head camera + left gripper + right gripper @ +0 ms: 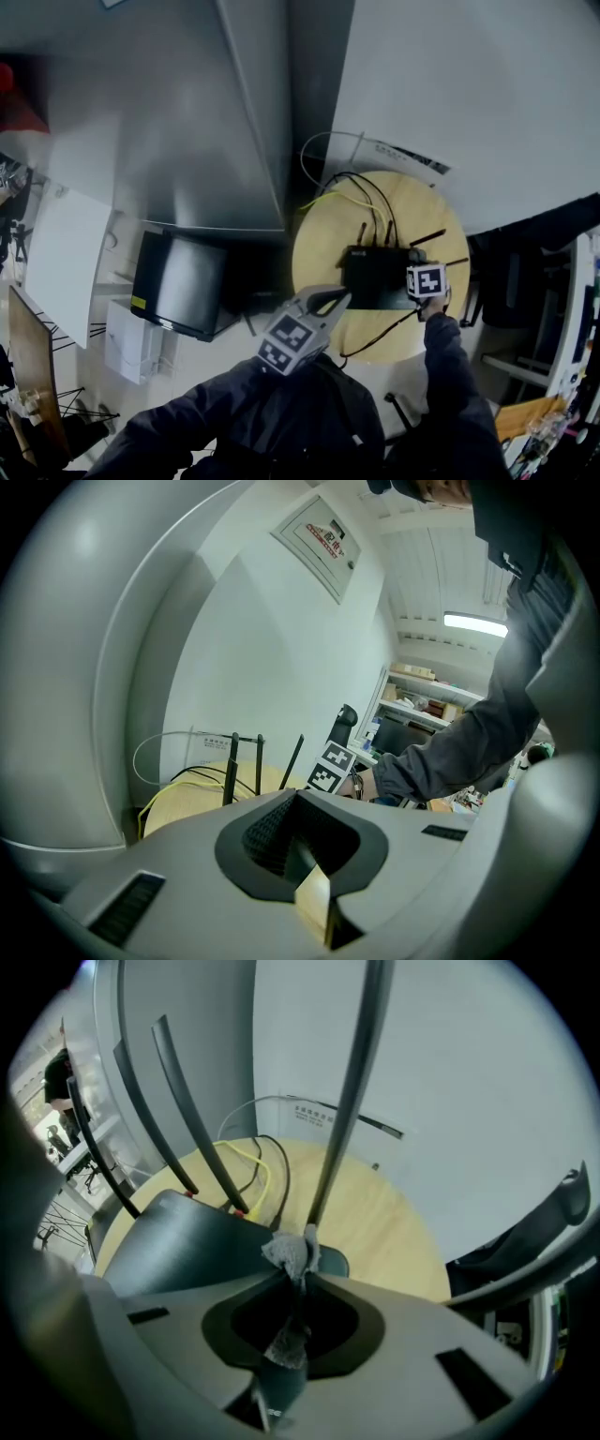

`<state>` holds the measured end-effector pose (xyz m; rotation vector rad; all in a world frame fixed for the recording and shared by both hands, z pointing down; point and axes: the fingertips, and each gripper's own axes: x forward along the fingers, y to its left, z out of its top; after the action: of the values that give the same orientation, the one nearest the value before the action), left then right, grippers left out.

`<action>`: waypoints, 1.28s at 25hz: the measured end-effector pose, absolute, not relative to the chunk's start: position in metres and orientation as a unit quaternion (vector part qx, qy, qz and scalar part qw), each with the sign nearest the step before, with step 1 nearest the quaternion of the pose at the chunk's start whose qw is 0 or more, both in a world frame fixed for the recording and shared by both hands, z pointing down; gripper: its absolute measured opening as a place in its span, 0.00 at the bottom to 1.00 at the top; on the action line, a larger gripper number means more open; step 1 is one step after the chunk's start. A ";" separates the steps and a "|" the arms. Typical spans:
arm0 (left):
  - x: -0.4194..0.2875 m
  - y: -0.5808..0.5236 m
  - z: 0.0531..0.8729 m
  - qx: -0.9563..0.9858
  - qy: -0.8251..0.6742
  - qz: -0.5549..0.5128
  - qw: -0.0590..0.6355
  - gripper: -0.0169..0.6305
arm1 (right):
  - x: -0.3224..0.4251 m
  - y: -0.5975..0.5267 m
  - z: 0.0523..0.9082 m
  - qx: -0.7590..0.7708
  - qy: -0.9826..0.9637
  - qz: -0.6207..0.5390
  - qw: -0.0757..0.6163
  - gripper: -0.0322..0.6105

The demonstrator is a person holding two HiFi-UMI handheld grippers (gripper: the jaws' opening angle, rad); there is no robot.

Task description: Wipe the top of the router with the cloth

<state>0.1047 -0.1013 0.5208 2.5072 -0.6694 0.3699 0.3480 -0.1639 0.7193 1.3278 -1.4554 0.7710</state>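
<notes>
A black router point(375, 274) with several upright antennas stands on a round wooden table point(412, 206). In the right gripper view its dark top point(183, 1241) lies just ahead and to the left, with antennas point(352, 1082) rising close in front. My right gripper point(415, 277) is at the router's right edge, shut on a small grey cloth point(290, 1253) that pokes out over the router's near corner. My left gripper point(339, 298) hovers by the table's front left edge, shut with nothing in it point(298, 797). Its view shows the antennas point(232, 766) beyond it.
Yellow and black cables point(354, 195) run off the back of the table to a curved white wall point(469, 84). A dark monitor point(183, 281) and a white box point(131, 342) sit on the floor at left. A dark chair point(516, 272) stands at right.
</notes>
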 end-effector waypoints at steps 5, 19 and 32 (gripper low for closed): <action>0.099 -0.101 0.521 0.924 -0.248 0.137 0.257 0.03 | 0.353 -0.147 0.729 0.546 -0.583 0.375 0.471 0.16; 0.094 -0.103 0.516 0.926 -0.248 0.129 0.254 0.03 | 0.183 -0.157 0.682 0.459 -0.720 0.343 0.391 0.16; 0.084 -0.101 0.515 0.924 -0.257 0.127 0.252 0.03 | 0.166 -0.130 0.719 0.423 -0.697 0.366 0.448 0.16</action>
<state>0.0842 -0.1007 0.5154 2.5146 -0.6993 0.3450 0.1658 -0.1297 0.7188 1.0473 -1.7261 0.9054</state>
